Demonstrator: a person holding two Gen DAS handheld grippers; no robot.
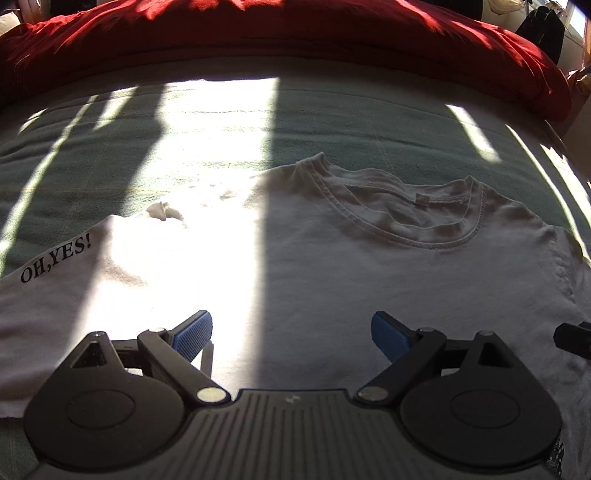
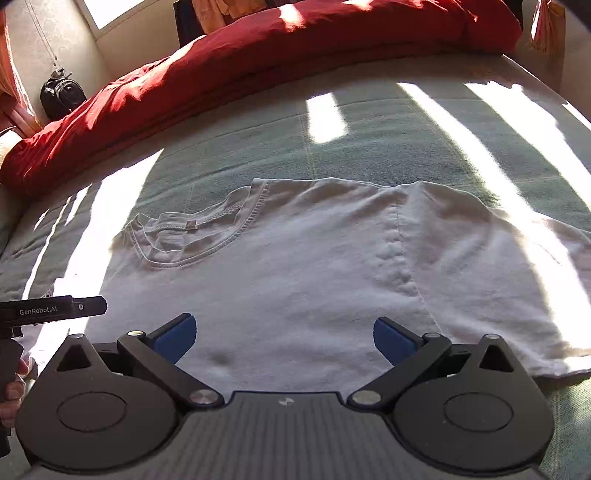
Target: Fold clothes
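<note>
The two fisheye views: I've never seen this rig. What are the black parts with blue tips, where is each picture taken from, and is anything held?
A person holds one hand-held tool in each hand, each ending in tongs with blue pads. A camera on each tool looks forward along its fingers. One picture is from the left tongs, the other from the right tongs. Both stand open, holding nothing. Under them a white T-shirt lies spread, collar away from the cameras, on a green bedcover. A red duvet lies at the far edge.
</note>
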